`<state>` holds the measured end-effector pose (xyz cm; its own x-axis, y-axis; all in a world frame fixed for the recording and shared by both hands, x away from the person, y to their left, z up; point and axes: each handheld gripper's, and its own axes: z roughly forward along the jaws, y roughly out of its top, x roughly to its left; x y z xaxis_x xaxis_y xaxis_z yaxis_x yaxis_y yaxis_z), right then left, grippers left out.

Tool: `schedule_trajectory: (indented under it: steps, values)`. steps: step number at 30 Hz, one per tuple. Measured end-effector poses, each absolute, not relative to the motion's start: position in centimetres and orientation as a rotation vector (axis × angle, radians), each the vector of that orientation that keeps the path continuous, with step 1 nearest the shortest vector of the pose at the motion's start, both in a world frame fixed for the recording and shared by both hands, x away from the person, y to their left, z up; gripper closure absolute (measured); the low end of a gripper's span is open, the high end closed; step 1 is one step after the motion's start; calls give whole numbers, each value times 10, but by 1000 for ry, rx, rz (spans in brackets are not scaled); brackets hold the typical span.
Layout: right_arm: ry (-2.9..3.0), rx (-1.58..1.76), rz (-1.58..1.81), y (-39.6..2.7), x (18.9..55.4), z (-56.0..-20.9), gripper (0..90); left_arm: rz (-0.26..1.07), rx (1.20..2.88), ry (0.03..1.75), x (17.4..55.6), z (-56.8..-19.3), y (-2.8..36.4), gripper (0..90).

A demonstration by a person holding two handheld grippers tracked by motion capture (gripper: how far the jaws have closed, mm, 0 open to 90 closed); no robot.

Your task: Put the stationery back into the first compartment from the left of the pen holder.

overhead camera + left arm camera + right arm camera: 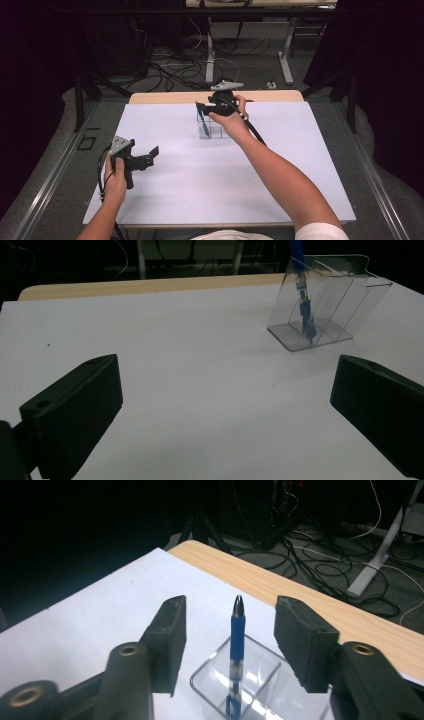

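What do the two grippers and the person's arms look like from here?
Both are black handheld tools. The left gripper has blocky, ribbed black jaws, a grey three-cornered plate on top and a black cable trailing from it. The right gripper carries the same grey plate and a thick black cable along the forearm; brass-coloured pivots sit at its jaw arms. The right arm has a short white sleeve.

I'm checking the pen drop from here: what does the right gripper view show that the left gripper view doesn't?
Right gripper view alone: the right tool stands open around the top of the blue pen, pads clear of it, and cables lie on the floor beyond the table's wooden edge.

Left gripper view alone: the left tool is open over bare white tabletop, far from the clear divided holder.

Both: the pen standing in the holder.
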<state>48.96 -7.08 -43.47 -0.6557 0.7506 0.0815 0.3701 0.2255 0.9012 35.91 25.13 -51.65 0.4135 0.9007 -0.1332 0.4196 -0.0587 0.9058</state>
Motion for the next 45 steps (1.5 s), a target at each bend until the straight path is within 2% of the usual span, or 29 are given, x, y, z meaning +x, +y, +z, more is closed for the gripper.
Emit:
schedule_trajectory:
  steps: [3,7,16,19,25,36,45]
  values:
    - [2120,1029,1412,-78,484,-431,444,600,1666,1171,359,-516,251,2]
    - [2109,1029,1418,-89,475,-428,398,601,1666,1172,359,-516,251,2]
    - [2103,1085,1375,-119,460,-422,153,604,1668,1174,359,-516,251,2]
    - [2082,1088,1365,-129,454,-420,125,604,1668,1175,359,-516,251,2]
    - [2051,1075,1358,-152,439,-419,9,608,1666,1178,358,-516,251,2]
    - [1995,1114,1294,-202,407,-429,0,612,1663,1183,358,-516,252,2]
    - [1989,1181,1230,-237,381,-457,0,615,1659,1190,357,-516,252,2]
